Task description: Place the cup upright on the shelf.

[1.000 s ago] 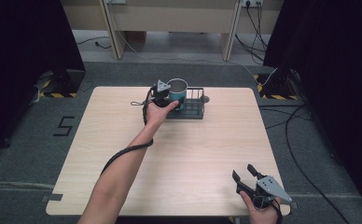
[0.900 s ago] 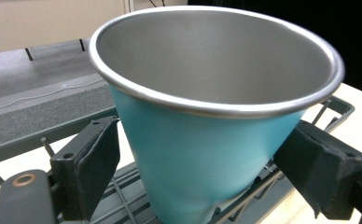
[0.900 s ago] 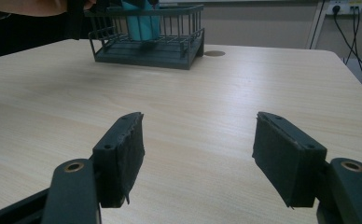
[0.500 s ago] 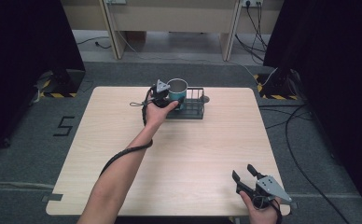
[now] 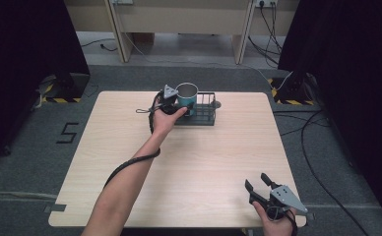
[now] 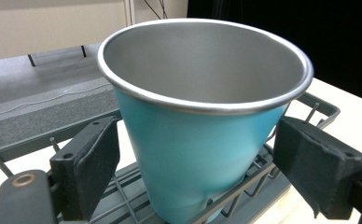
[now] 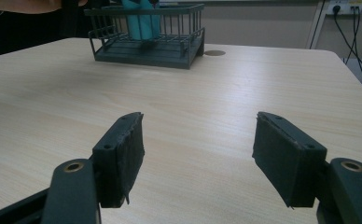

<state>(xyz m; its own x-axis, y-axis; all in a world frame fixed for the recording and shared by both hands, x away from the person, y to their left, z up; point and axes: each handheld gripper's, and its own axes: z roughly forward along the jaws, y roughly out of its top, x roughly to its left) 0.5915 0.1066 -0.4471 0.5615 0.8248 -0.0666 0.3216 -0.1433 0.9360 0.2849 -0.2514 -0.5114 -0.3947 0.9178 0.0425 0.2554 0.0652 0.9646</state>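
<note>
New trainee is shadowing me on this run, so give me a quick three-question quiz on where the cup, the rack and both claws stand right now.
1. True or false: the left claw is clamped tight on the teal cup.
2. Where does the cup stand?
A. on the bare table
B. in the dark wire rack
C. on the floor
3. Fill in: the right claw is open over the table's ____ right corner, holding nothing.

Key
1. False: its pads sit either side of the cup with gaps showing.
2. B
3. near; bare wood of the table shows between its pads.
</note>
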